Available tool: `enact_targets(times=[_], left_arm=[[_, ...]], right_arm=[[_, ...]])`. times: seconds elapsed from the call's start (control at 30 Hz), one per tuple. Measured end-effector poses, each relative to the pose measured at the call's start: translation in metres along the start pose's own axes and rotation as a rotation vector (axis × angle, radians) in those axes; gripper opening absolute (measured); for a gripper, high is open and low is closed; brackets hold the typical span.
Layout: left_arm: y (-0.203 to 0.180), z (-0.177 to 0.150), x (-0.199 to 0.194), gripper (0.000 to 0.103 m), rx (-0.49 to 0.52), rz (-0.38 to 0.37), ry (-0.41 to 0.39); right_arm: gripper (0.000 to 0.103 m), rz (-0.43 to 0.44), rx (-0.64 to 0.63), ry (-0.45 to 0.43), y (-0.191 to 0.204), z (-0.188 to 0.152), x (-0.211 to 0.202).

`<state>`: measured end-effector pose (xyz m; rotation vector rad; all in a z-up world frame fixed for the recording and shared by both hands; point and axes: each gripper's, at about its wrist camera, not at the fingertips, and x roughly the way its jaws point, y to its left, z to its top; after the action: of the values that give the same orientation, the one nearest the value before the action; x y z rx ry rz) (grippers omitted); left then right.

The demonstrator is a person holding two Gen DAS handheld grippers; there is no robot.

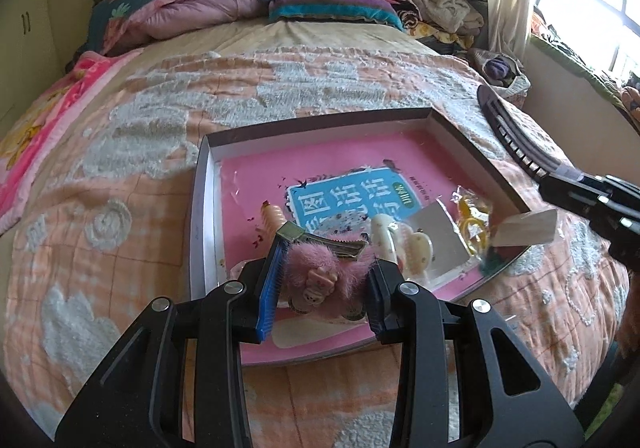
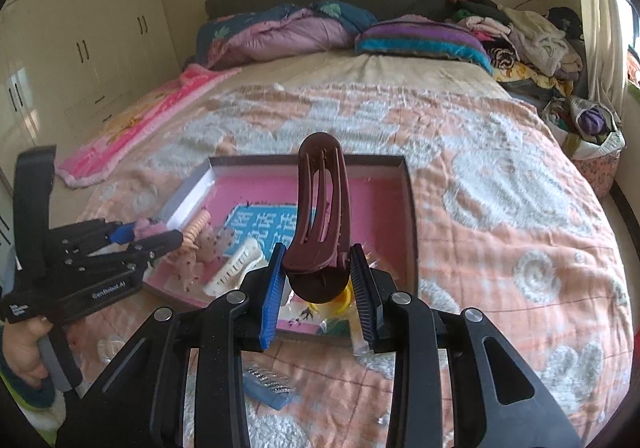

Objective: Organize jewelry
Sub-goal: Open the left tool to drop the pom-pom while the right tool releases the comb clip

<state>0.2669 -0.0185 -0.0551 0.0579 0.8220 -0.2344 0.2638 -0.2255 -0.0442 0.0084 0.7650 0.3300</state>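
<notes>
A shallow box [image 1: 472, 135] with a pink printed floor lies on the bed; it also shows in the right wrist view [image 2: 408, 207]. My left gripper [image 1: 322, 288] is shut on a pink furry hair clip [image 1: 320, 268] over the box's near left part; that gripper also shows in the right wrist view [image 2: 154, 238]. My right gripper [image 2: 320, 276] is shut on a dark maroon hair claw [image 2: 320, 215], held upright above the box's near edge. The claw [image 1: 516, 135] shows at the right in the left wrist view. In the box lie a white claw clip [image 2: 236, 264], a peach spiral tie [image 2: 196, 230] and a yellow item in clear wrap [image 1: 474, 224].
The bed is covered by an orange and white quilt [image 2: 500, 187]. A blue comb-like clip [image 2: 270, 388] lies on the quilt in front of the box. Pillows and folded bedding [image 2: 424, 37] are at the head. A clothes pile [image 2: 536, 35] and a basket [image 2: 596, 139] are at the right.
</notes>
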Motion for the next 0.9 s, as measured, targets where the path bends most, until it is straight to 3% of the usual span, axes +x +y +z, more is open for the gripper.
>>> enact_targets(times=[0.47, 0.73, 0.9], left_arm=[[0.008, -0.006, 0.012, 0.028, -0.009, -0.004, 0.023], [0.008, -0.005, 0.013, 0.029, -0.009, -0.003, 0.024], [0.005, -0.004, 0.008, 0.037, -0.011, 0.008, 0.01]], right_arm=[[0.032, -0.007, 0.016, 0.049, 0.007, -0.007, 0.028], [0.047, -0.011, 0.059, 0.006, -0.003, -0.006, 0.005], [0.053, -0.008, 0.111, -0.03, -0.013, -0.012, -0.021]])
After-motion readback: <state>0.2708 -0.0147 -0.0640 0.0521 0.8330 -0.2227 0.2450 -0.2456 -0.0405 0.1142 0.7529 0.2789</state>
